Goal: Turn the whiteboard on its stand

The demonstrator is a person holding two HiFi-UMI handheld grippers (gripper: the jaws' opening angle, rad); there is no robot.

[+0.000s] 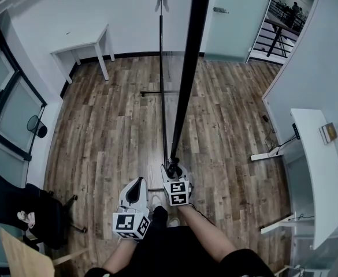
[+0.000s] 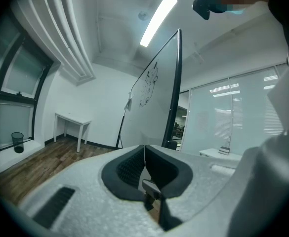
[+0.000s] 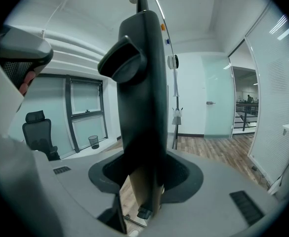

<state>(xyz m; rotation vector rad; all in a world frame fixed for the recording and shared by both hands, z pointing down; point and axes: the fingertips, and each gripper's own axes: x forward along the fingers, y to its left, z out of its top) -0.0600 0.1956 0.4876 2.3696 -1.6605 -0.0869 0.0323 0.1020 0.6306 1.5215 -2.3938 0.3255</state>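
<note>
From the head view the whiteboard (image 1: 186,68) shows edge on, as a long black frame edge running from the top down toward me. Its thin stand pole (image 1: 160,68) rises beside it. My right gripper (image 1: 173,171) is shut on the lower end of that frame edge. In the right gripper view the black frame (image 3: 143,98), with a knob-like bracket on its left side, fills the gap of the right gripper (image 3: 146,181). My left gripper (image 1: 138,184) hangs beside it to the left, shut and empty. In the left gripper view my left gripper (image 2: 144,154) points at the board's white face (image 2: 154,93), which carries a small drawing.
The stand's foot bar (image 1: 156,92) lies on the wooden floor. A white table (image 1: 82,42) stands at the back left wall, a black office chair (image 1: 18,206) and a bin (image 1: 37,126) at the left. A white desk (image 1: 316,166) lines the right side, a glass door (image 1: 238,16) behind.
</note>
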